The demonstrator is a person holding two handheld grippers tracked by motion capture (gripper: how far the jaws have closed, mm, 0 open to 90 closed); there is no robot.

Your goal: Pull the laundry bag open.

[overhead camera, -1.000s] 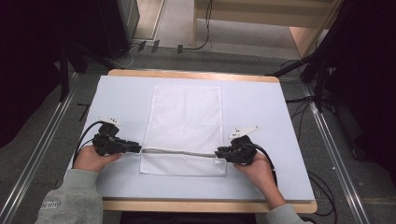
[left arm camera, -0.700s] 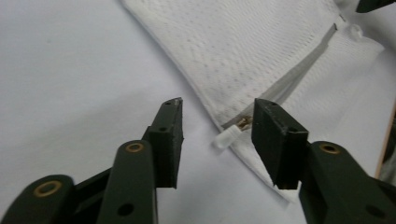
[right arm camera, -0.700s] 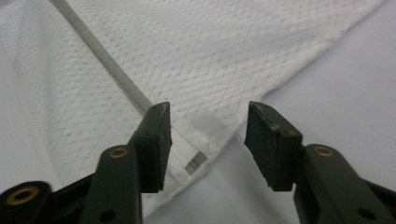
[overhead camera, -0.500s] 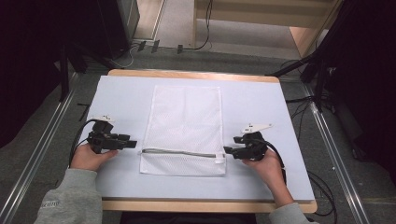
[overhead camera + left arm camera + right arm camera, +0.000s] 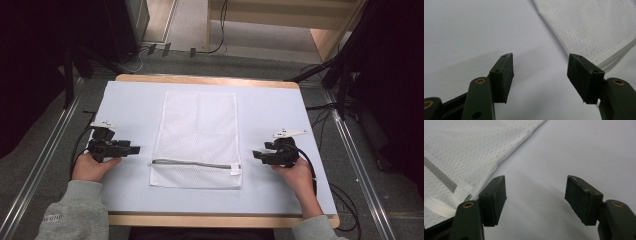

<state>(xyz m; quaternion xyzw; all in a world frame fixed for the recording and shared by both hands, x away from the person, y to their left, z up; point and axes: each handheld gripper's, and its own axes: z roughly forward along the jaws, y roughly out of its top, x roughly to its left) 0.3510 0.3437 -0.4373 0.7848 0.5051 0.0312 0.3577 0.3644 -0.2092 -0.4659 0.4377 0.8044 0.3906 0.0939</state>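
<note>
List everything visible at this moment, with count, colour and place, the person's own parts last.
mesh bag: one, white, flat mid-table, zip near its front edge
table cover: one, pale blue, over the tabletop
table: one, light wood, edges showing
floor rails: two, metal, either side of the table
left claw: one, black, open, left of the bag, holding nothing
right claw: one, black, open, right of the bag, holding nothing
sleeves: two, grey, bottom edge

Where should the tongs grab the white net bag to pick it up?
Probably at its two near corners, below the zipper. The bag lies flat, so only its edges offer something to pinch. Left tongs could slide in from the left edge, right tongs from the right; both stand open just beside it.
</note>
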